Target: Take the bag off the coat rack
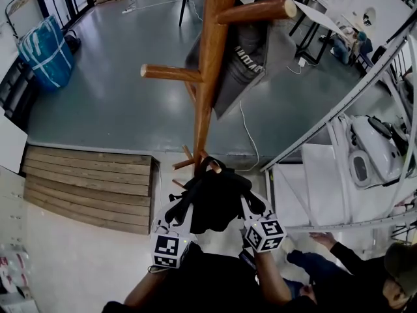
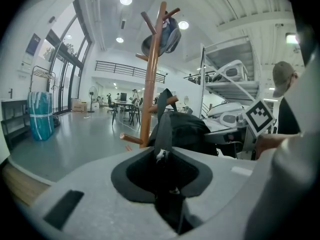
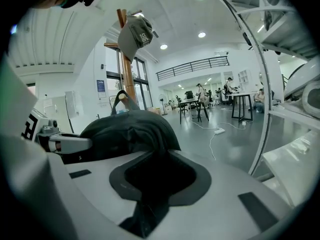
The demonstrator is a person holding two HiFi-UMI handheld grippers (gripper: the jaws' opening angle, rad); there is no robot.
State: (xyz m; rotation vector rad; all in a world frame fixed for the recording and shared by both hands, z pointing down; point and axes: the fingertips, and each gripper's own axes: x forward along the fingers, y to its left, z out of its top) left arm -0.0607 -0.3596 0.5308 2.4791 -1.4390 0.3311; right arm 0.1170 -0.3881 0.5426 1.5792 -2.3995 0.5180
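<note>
A black bag [image 1: 212, 201] hangs between my two grippers, close to the low pegs of the wooden coat rack [image 1: 208, 64]. My left gripper [image 1: 177, 210] is shut on the bag's strap [image 2: 162, 129], which runs up from its jaws toward the bag [image 2: 182, 131] and the rack [image 2: 150, 84]. My right gripper [image 1: 251, 207] is shut on a fold of the bag [image 3: 125, 131], whose cloth fills the jaws at the right gripper [image 3: 155, 156]. I cannot tell whether a strap loops over a peg.
A grey garment [image 1: 251, 51] and a cap [image 3: 134, 34] hang on the rack's upper pegs. Wooden steps [image 1: 91, 184] lie to the left. A white metal shelf [image 1: 339, 175] with appliances stands to the right. A person [image 1: 365, 272] crouches at the lower right.
</note>
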